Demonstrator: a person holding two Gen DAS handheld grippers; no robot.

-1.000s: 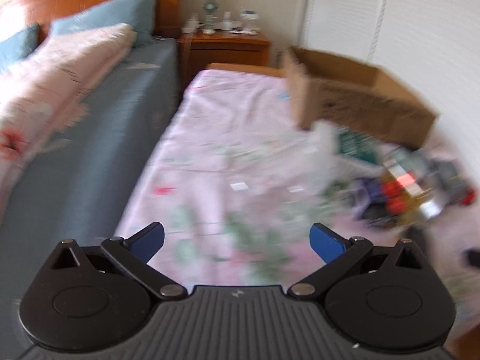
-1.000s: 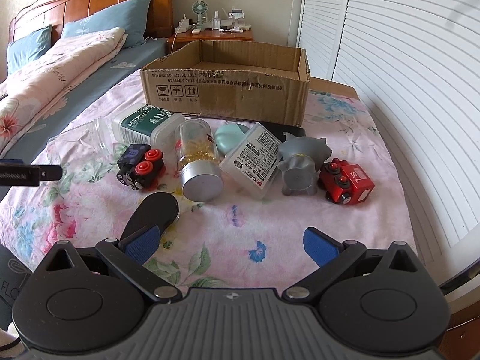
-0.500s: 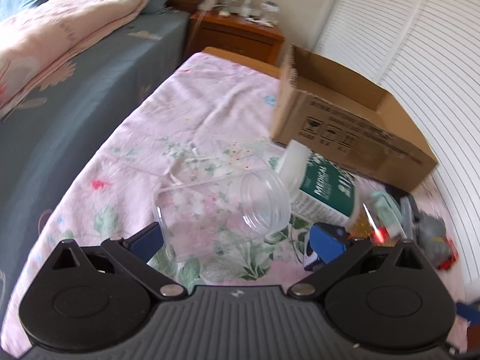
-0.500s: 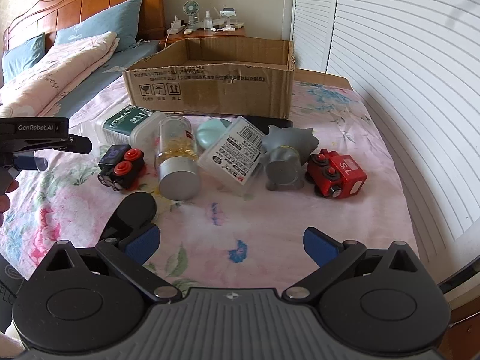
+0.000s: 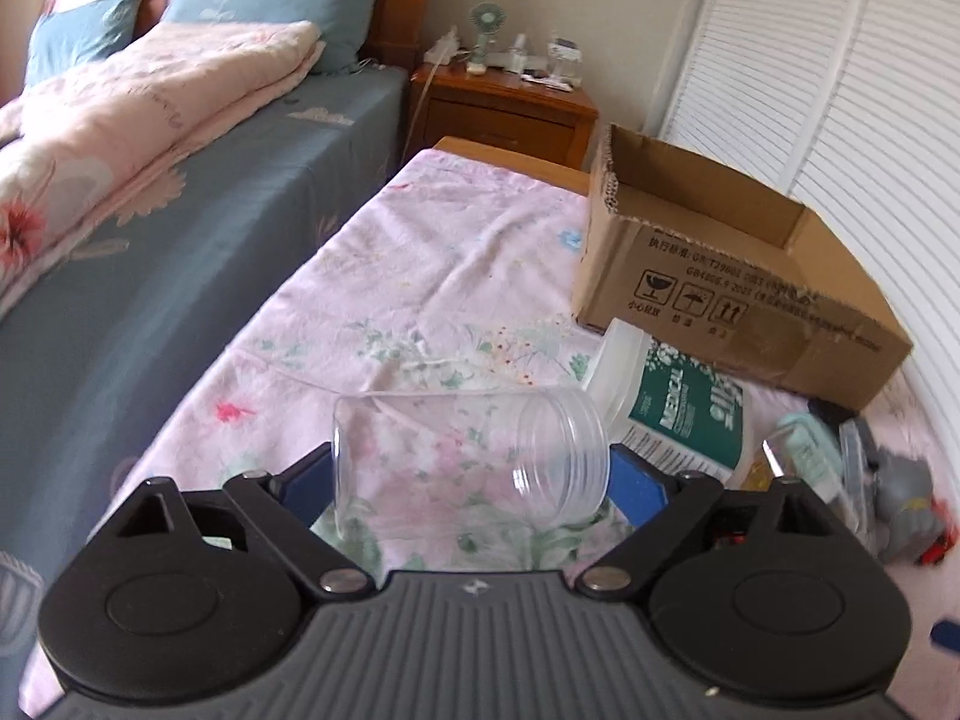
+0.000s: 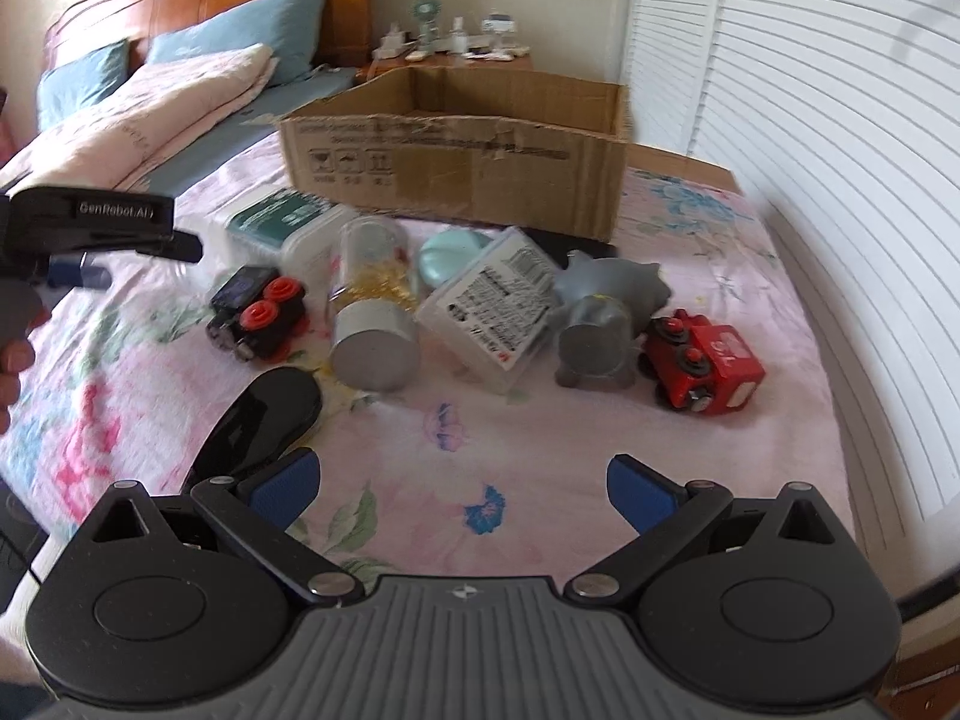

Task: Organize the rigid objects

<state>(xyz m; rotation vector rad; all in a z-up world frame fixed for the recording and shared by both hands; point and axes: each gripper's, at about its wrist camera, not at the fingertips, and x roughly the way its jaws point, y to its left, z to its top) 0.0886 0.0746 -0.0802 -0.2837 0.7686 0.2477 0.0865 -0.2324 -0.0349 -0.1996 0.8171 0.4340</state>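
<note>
Angled downward, the left tongs (image 5: pixel 471 483) are closing around the clear jar (image 5: pixel 468 459); the right tongs (image 6: pixel 459 486) hang released at lower frame.

The brown cardboard box (image 5: pixel 738 276) near the far end of the flowery bed has small black signs on its side: a broken glass, an umbrella and two arrows pointing up, with lines of print beside them too blurry to read. The green and white tub (image 5: pixel 684 414) lying in front of the box says "MEDICAL" in white letters. The left tool (image 6: pixel 90 222) has "GenRobot.AI" on its black side, and the red toy car (image 6: pixel 711 369) has white marks on top that look like "SL".
</note>
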